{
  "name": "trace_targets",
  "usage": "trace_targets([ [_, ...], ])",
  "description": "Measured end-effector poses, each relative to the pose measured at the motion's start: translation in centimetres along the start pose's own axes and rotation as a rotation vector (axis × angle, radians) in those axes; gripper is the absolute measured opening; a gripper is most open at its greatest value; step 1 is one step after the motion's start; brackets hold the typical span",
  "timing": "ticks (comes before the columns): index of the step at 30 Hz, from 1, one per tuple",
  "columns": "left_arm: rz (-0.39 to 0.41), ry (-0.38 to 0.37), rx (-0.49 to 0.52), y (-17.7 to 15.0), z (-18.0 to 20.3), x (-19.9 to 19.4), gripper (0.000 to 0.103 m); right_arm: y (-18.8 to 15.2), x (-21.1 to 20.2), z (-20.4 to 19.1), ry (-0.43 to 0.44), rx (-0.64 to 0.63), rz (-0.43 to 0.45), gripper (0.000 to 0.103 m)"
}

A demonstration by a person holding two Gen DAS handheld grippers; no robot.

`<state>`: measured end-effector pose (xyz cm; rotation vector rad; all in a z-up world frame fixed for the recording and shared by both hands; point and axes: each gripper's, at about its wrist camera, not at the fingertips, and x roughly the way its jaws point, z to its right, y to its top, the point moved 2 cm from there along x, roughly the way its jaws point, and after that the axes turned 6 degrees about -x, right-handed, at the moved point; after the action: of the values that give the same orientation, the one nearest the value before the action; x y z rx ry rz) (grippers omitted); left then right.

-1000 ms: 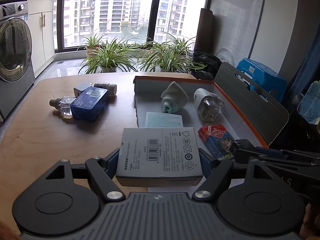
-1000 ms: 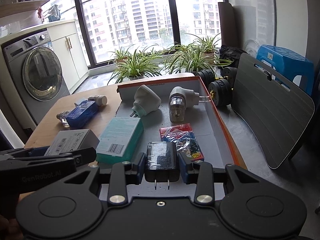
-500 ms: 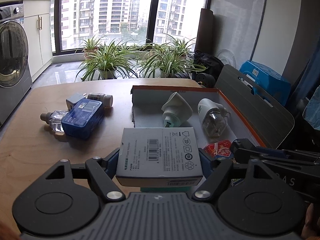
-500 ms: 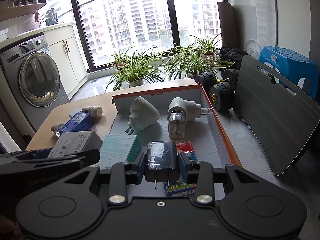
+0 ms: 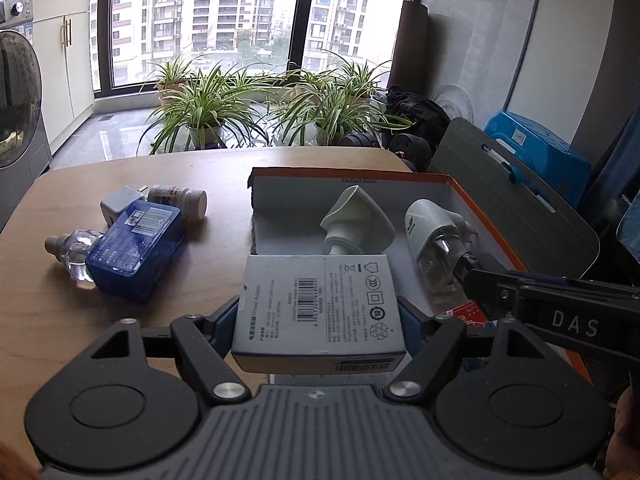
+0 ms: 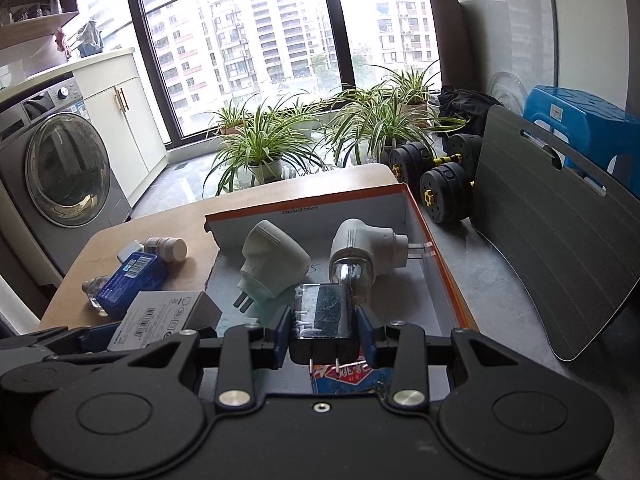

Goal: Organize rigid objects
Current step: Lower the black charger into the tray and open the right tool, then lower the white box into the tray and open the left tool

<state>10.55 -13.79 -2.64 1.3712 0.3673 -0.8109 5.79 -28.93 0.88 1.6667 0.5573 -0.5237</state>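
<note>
My left gripper (image 5: 320, 312) is shut on a grey power adapter box (image 5: 318, 306), held over the near part of the orange-rimmed cardboard box (image 5: 484, 208). My right gripper (image 6: 324, 322) is shut on a black plug charger (image 6: 323, 320), prongs toward the camera, also above that box (image 6: 438, 258). Inside the box lie a white cone-shaped plug (image 5: 356, 220), a white plug-in device with a clear bottle (image 5: 434, 242) and a red card pack (image 6: 344, 378). The grey box (image 6: 160, 320) shows at the left of the right wrist view.
On the wooden table (image 5: 120, 320) left of the box lie a blue case (image 5: 138, 246), a clear glass bottle (image 5: 74, 254), a white pill bottle (image 5: 180, 200) and a small grey adapter (image 5: 120, 202). Dumbbells (image 6: 444, 178), a grey board (image 6: 548, 240) and potted plants (image 6: 264, 144) stand beyond.
Both grippers moved forward over the cardboard box with their loads. The teal box and most of the red card pack have slipped under the grippers, out of view.
</note>
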Motion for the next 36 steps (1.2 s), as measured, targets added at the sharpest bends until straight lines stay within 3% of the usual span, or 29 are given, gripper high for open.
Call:
trace_targets([
  [5, -0.018, -0.022, -0.025, 0.3, -0.3, 0.5, 0.079, 0.5, 0.9, 0.4, 0.013, 0.027, 0.002, 0.044],
  [10, -0.033, -0.046, -0.039, 0.3, -0.4, 0.8, 0.083, 0.6, 0.7, 0.6, 0.019, 0.043, 0.024, 0.056],
  [17, -0.022, -0.044, -0.052, 0.4, -0.5, -0.3, 0.087, 0.6, -1.0, 0.6, -0.005, 0.042, 0.054, 0.056],
  [24, 0.015, -0.032, -0.075, 0.7, -1.4, -2.5, 0.093, 0.8, -2.9, -0.6, -0.017, 0.008, 0.09, 0.066],
  [36, 0.065, 0.073, -0.182, 0.2, -7.3, -5.9, 0.094, 0.7, -3.9, -4.9, 0.039, -0.067, 0.094, 0.074],
])
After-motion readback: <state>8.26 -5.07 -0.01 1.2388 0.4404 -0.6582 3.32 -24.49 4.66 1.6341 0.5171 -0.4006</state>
